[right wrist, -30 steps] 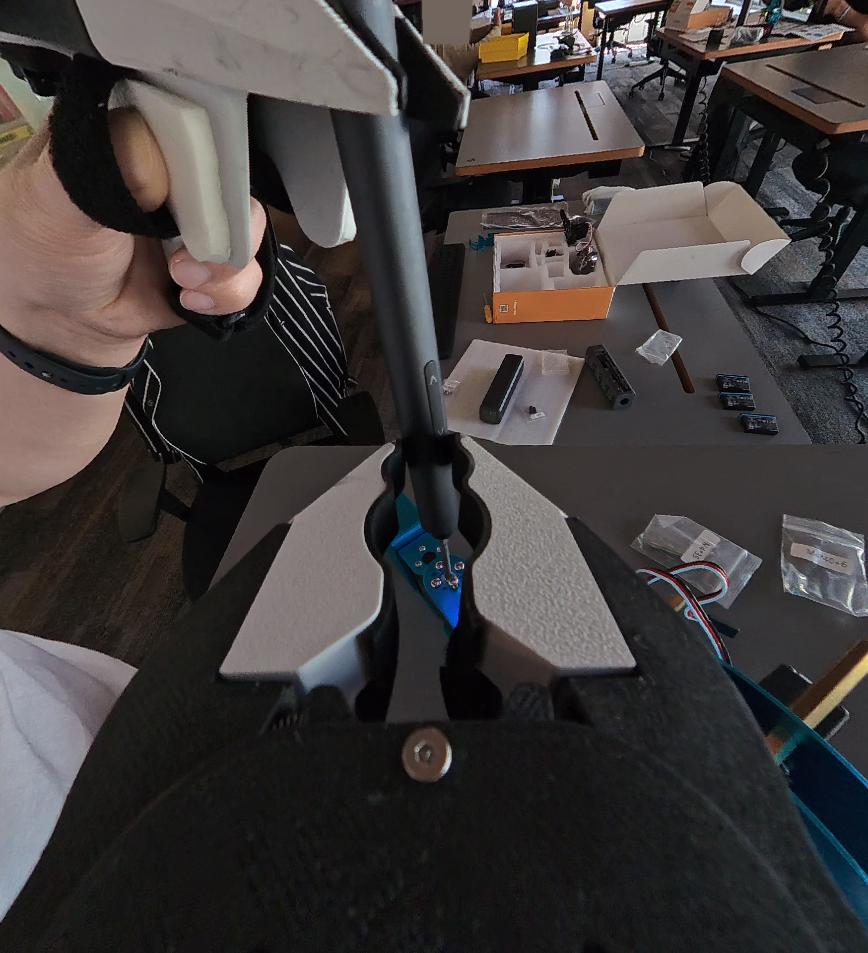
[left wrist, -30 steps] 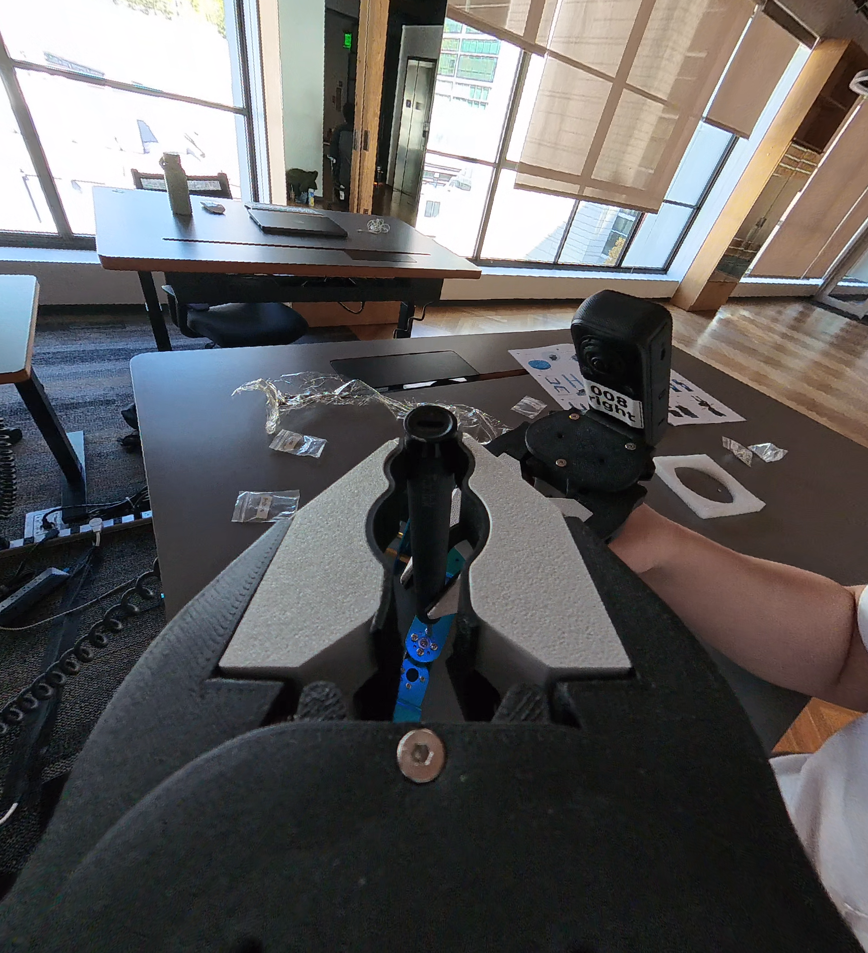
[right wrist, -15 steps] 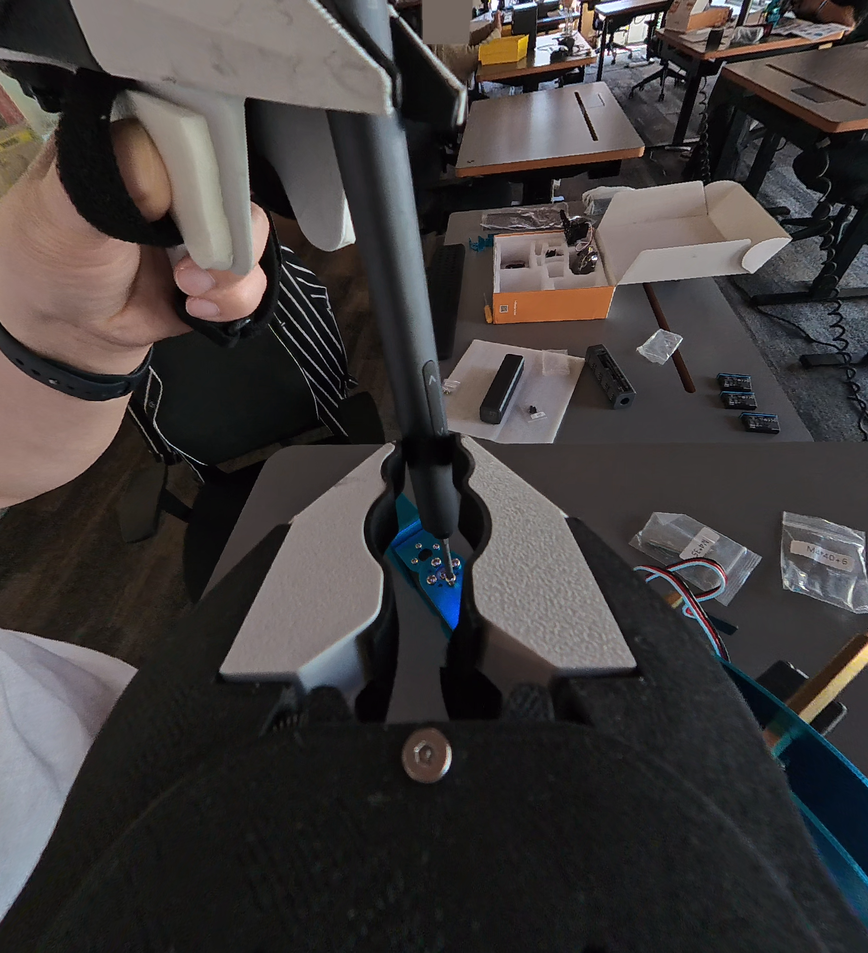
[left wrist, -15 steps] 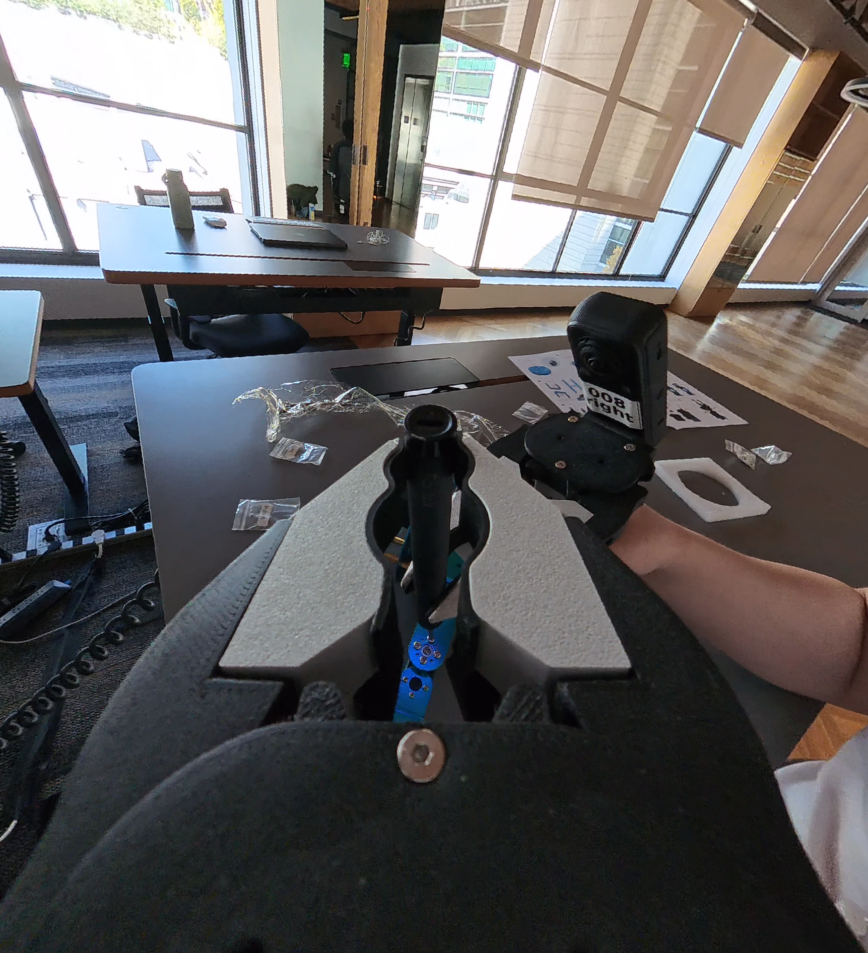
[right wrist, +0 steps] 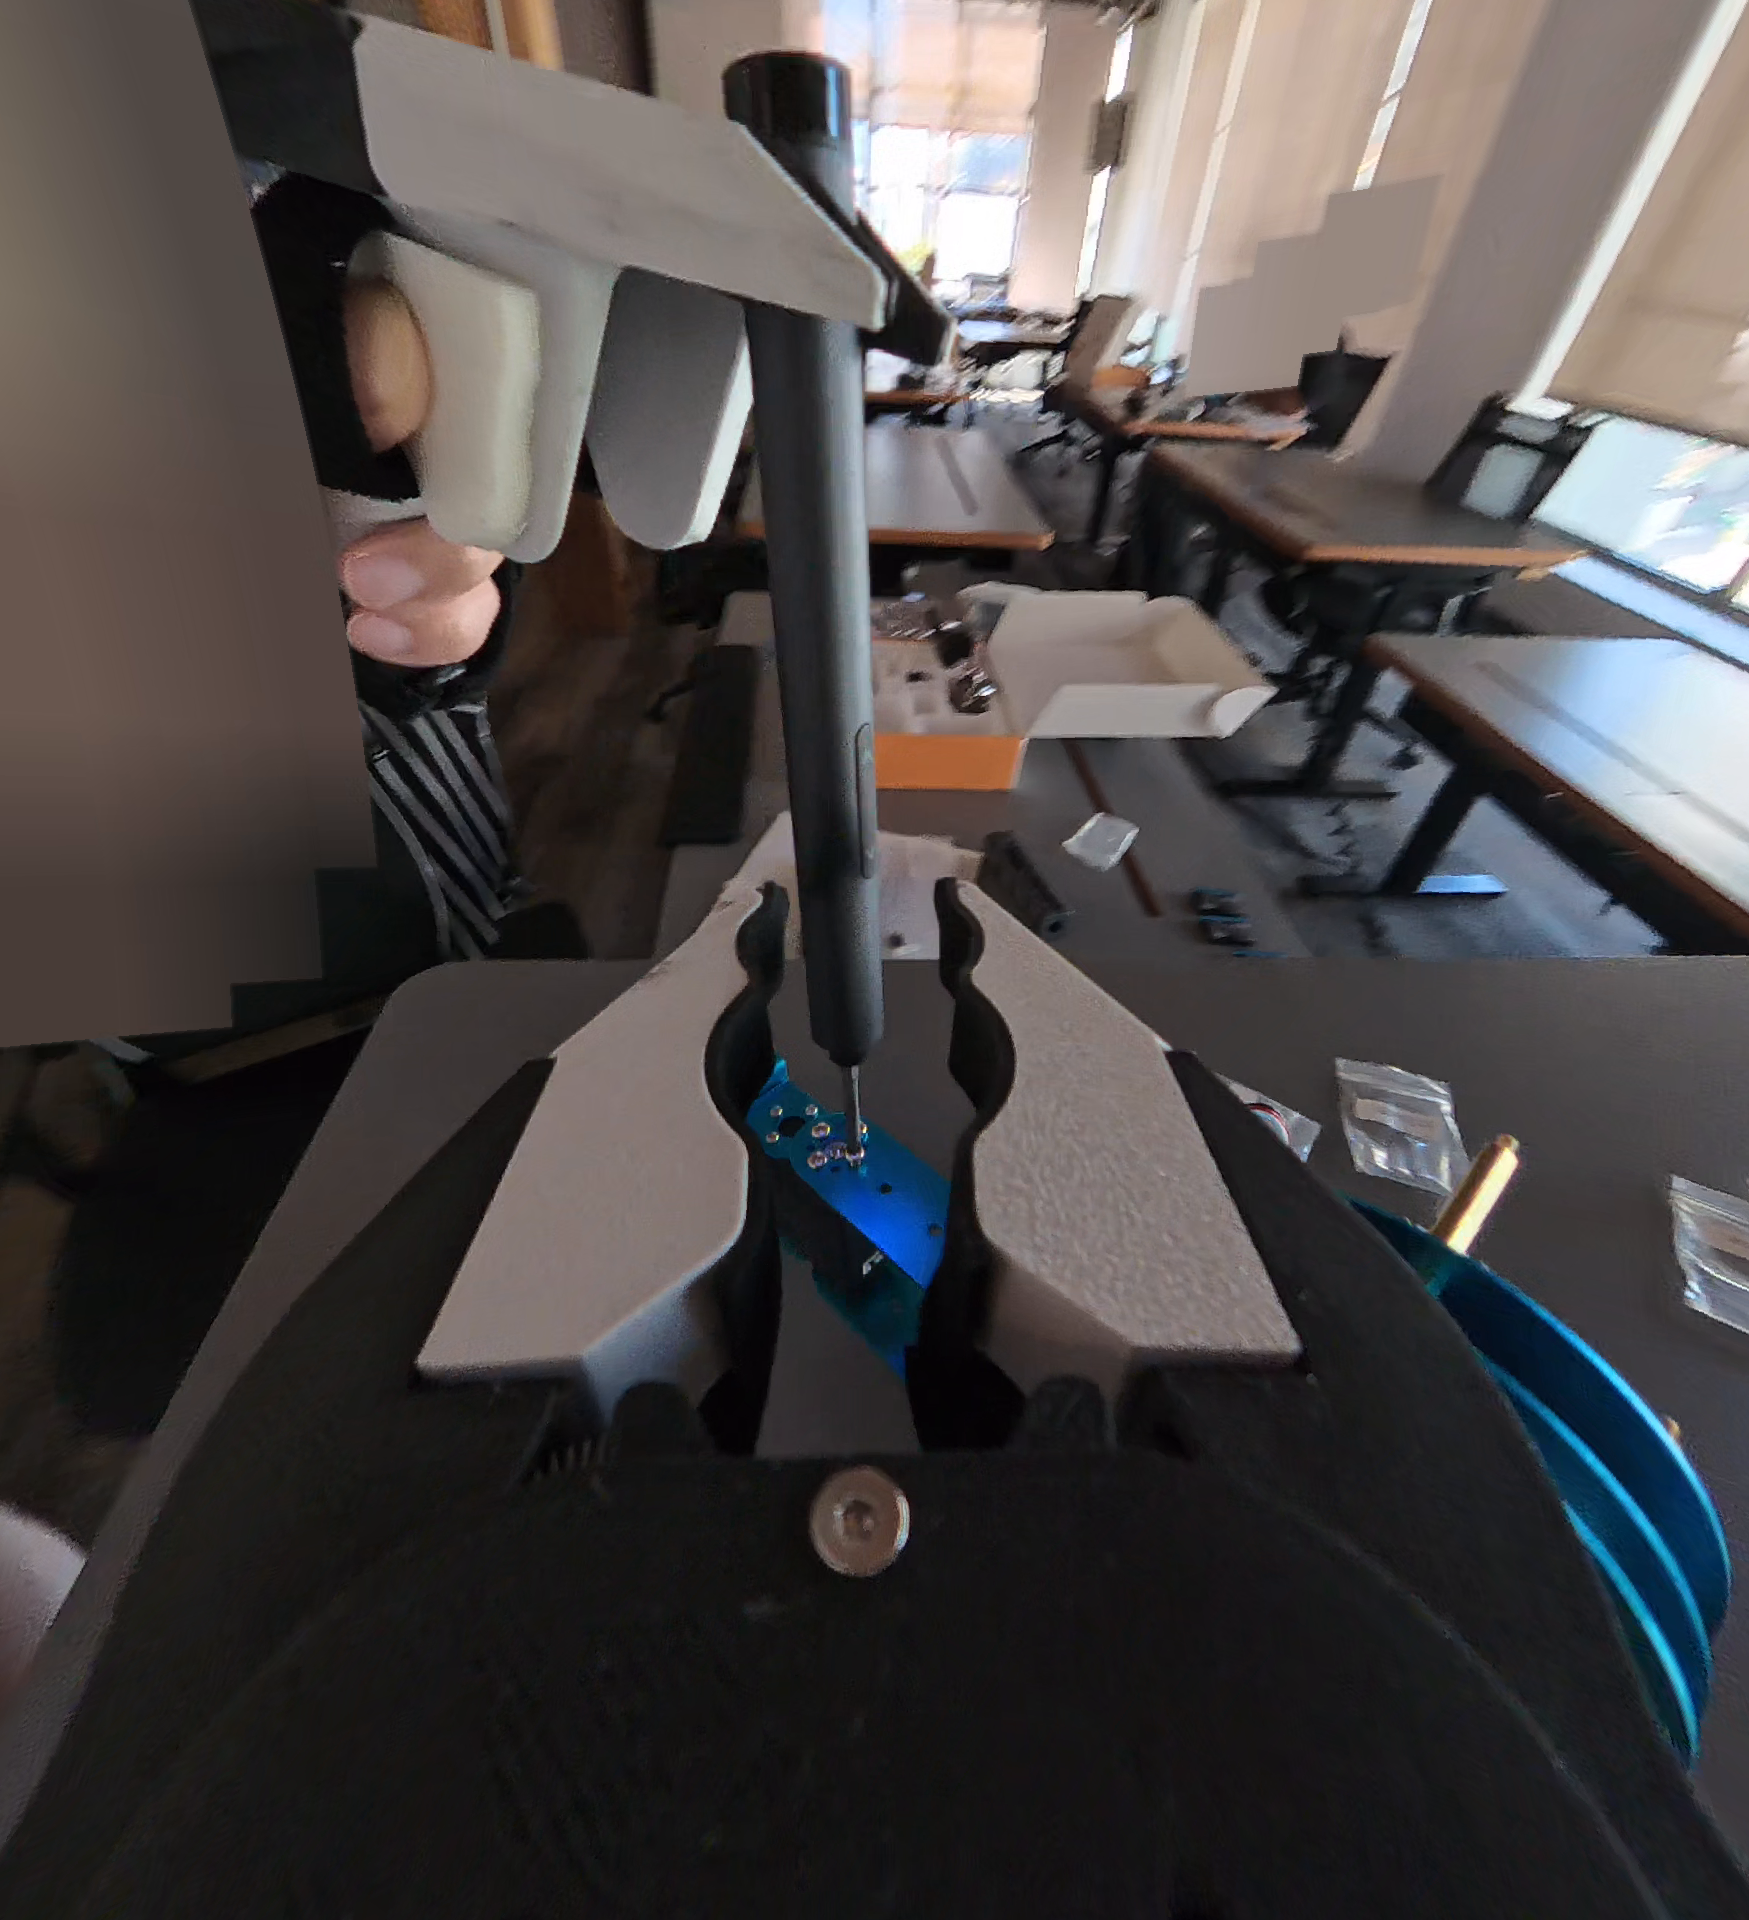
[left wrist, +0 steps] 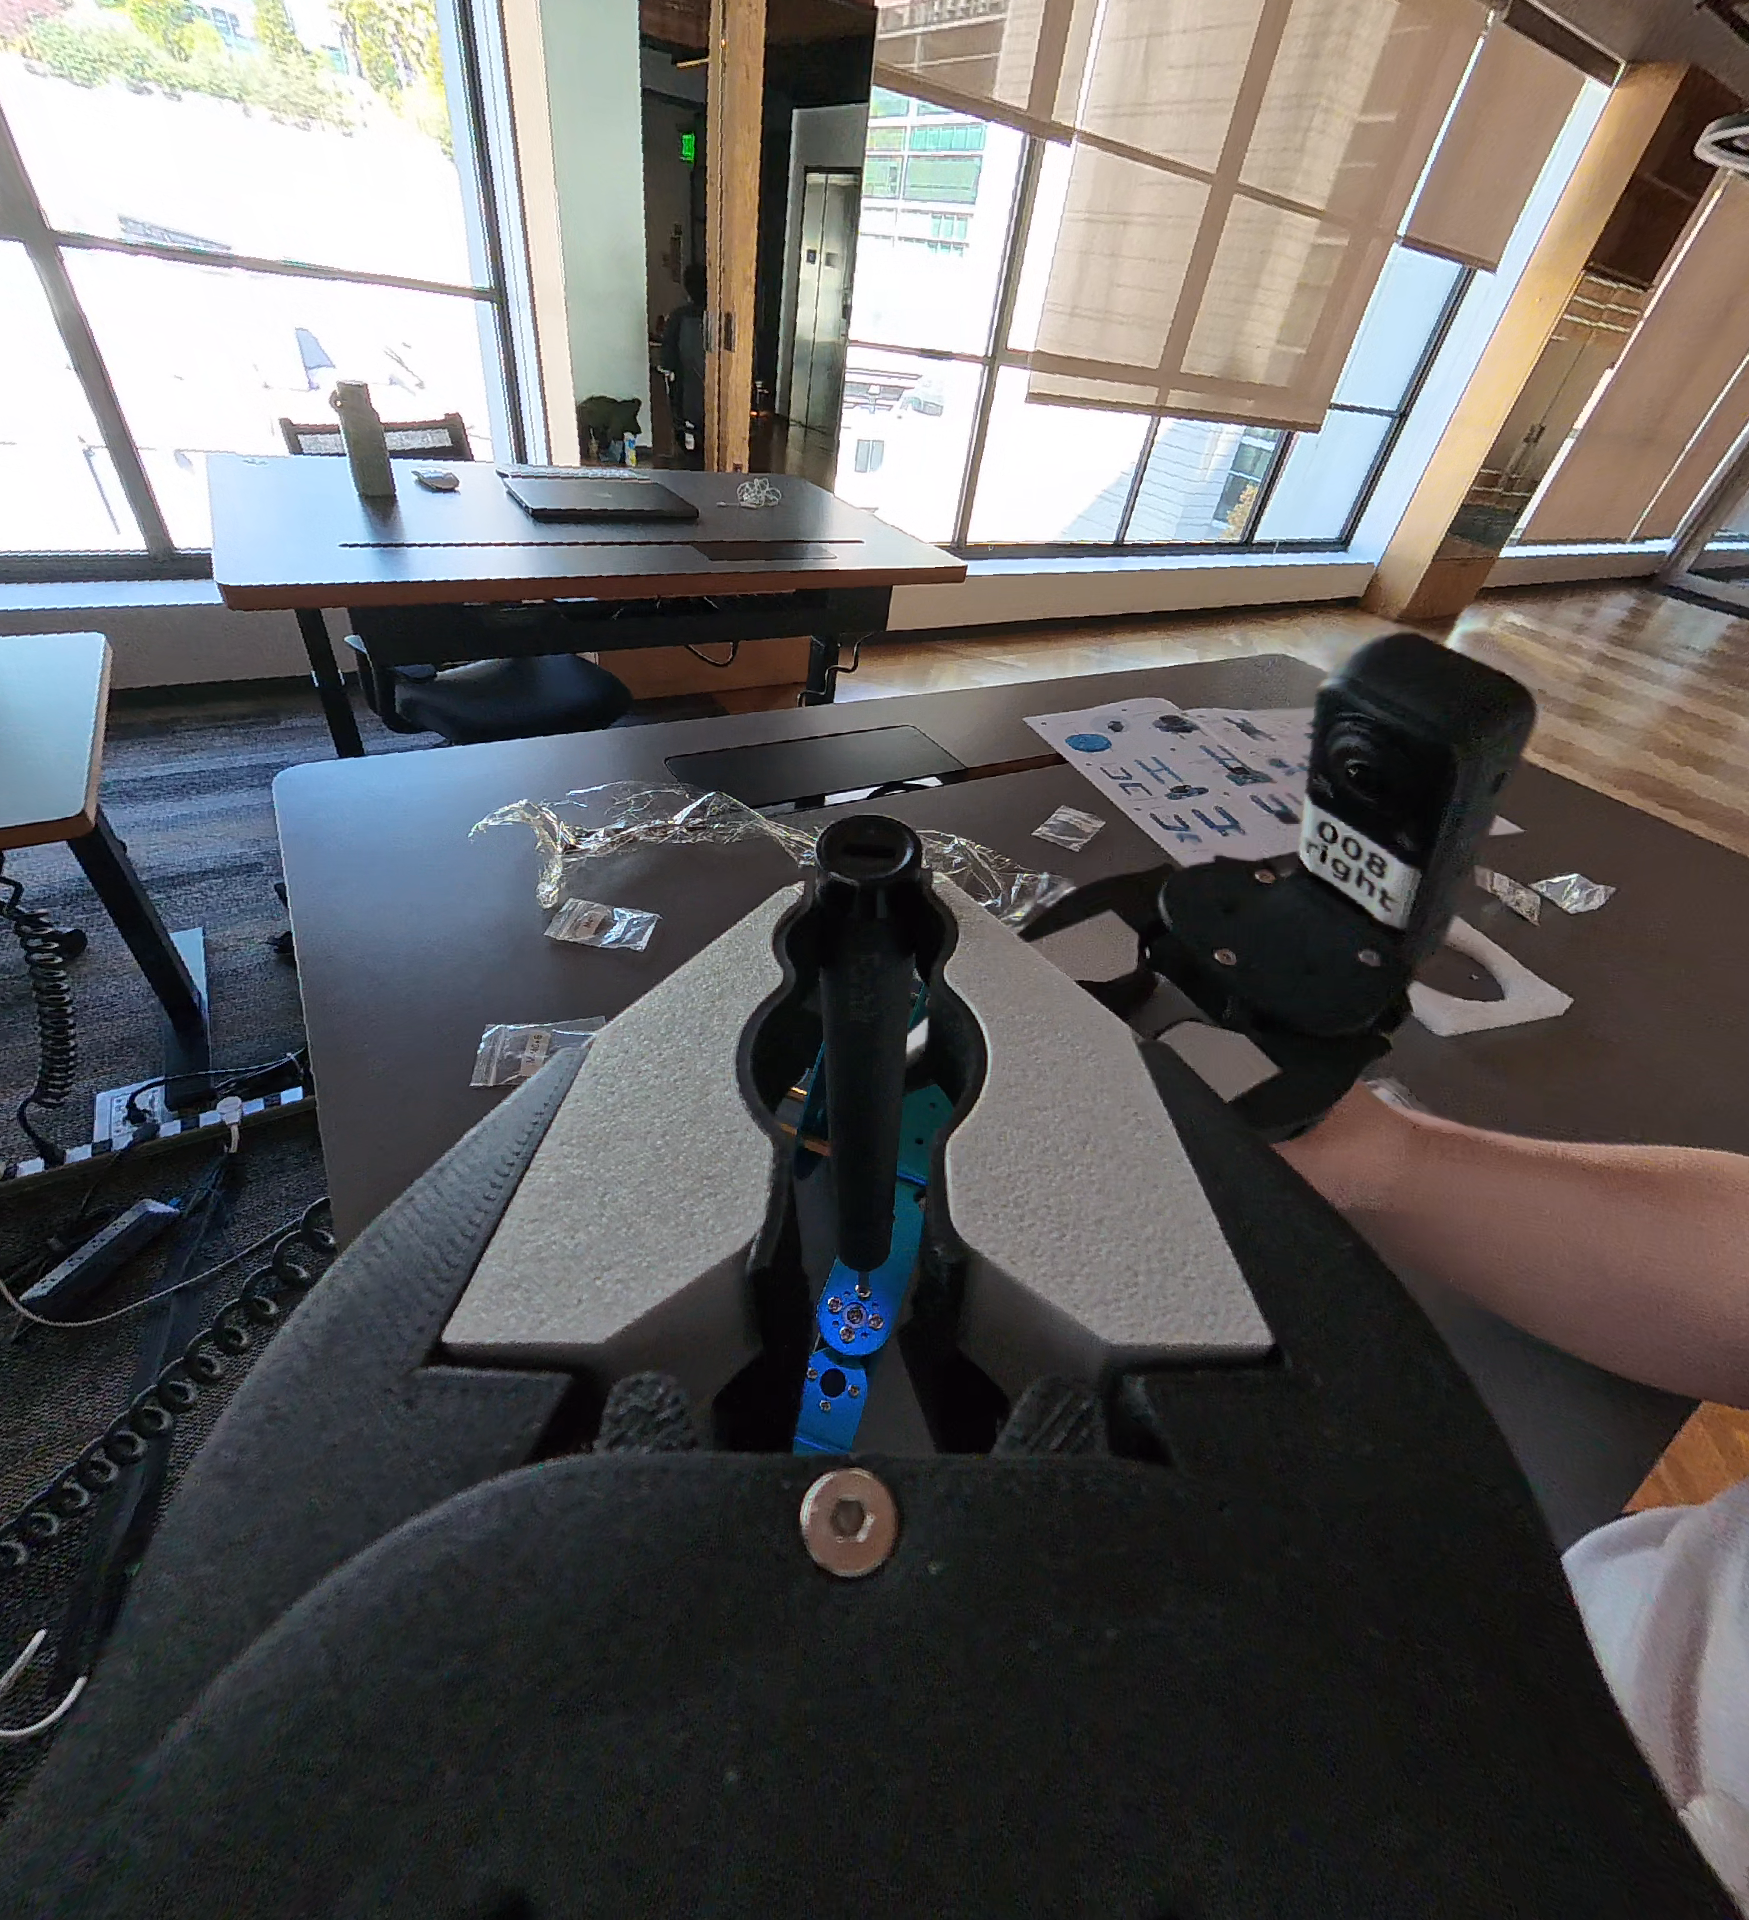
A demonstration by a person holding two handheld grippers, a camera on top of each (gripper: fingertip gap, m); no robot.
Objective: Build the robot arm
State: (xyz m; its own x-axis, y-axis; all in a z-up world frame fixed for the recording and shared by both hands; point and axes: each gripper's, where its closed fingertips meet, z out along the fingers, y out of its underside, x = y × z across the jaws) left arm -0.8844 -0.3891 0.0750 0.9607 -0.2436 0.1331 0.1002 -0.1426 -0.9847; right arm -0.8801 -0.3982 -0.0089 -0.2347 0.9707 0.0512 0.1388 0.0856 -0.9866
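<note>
Electric screwdriver (left wrist: 859,1049) upright, clamped in left gripper (left wrist: 865,935) jaws, bit tip on screw in blue bracket (right wrist: 849,1174) on dark table (right wrist: 1472,1029); long axis near vertical. Right gripper (right wrist: 859,1039) jaws apart, straddling bracket, probably not touching it. Parts bags (right wrist: 1389,1112) just right; room left of bracket
</note>
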